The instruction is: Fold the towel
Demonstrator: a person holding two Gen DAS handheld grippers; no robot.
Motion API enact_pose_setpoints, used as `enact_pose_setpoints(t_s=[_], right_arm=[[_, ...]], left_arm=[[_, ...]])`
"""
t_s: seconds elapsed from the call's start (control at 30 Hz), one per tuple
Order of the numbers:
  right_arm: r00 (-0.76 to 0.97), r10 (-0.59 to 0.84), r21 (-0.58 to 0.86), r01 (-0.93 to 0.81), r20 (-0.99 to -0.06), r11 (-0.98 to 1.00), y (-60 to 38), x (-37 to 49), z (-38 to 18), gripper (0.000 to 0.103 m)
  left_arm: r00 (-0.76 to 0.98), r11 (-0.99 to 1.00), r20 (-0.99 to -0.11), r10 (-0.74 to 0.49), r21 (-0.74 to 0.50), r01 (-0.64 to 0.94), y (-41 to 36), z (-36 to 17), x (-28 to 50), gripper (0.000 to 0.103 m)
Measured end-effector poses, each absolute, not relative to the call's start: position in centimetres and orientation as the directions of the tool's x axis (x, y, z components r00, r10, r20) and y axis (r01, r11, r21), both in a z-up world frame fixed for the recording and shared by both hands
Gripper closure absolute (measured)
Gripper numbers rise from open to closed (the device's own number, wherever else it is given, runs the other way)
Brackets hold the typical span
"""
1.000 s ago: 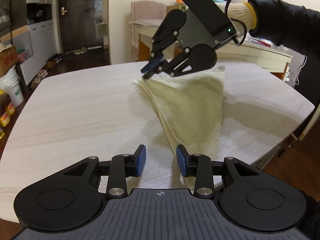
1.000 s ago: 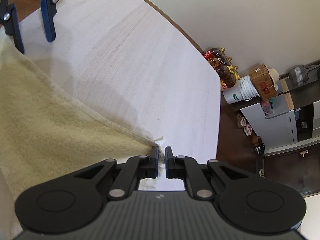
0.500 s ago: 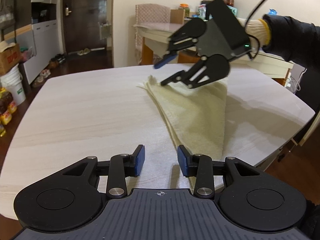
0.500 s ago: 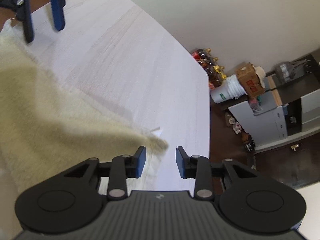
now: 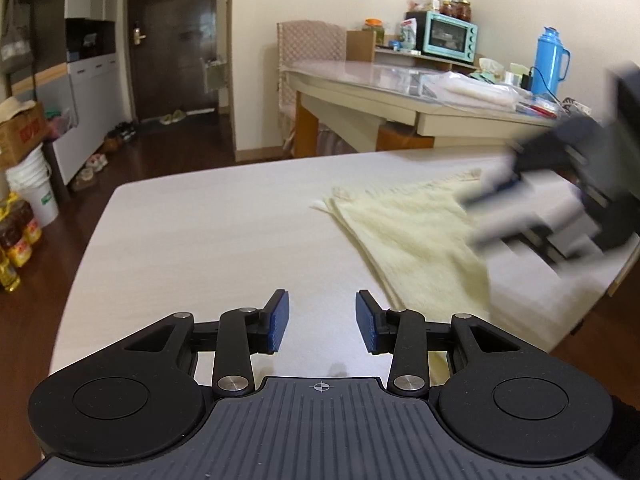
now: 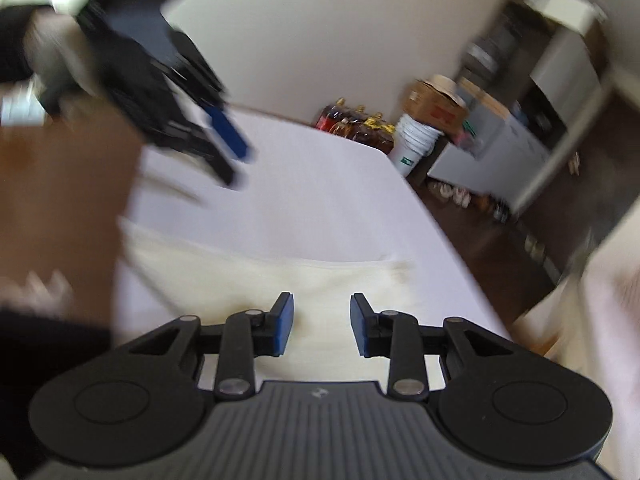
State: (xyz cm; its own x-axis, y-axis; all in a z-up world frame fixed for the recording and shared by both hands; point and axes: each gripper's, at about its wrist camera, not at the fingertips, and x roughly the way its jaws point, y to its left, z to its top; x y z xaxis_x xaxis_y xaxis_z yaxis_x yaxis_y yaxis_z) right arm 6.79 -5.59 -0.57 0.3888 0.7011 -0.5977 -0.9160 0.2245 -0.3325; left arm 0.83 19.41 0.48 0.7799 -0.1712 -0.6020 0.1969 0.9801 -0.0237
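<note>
Released since the earlier frame, the towel (image 5: 412, 240) lies folded flat on the table (image 5: 208, 232); left gripper (image 5: 322, 322), jaws spread and empty; right gripper (image 6: 320, 324), jaws apart after narrowing slightly, grips nothing.

The left hand-held gripper (image 5: 320, 322), black with blue pads, hovers with jaws apart and empty over the pale wood-grain bench (image 5: 208, 236). A cream terry towel (image 5: 416, 240) lies folded flat to its right. Over the towel's right part the blurred right hand-held gripper (image 5: 476, 218) has its jaws parted, having just been narrowing, nothing between them.
</note>
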Motion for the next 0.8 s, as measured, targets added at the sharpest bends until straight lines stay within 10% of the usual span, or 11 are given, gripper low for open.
enact_pose_setpoints(t_s=[0.8], right_arm=[[0.446, 0.684, -0.418, -0.881, -0.578, 0.221, 0.6, 0.4, -3.8, 0.079]], left_arm=[[0.712, 0.926, -0.641, -0.287, 0.004, 0.377, 18.7, 1.3, 6.9, 0.057]])
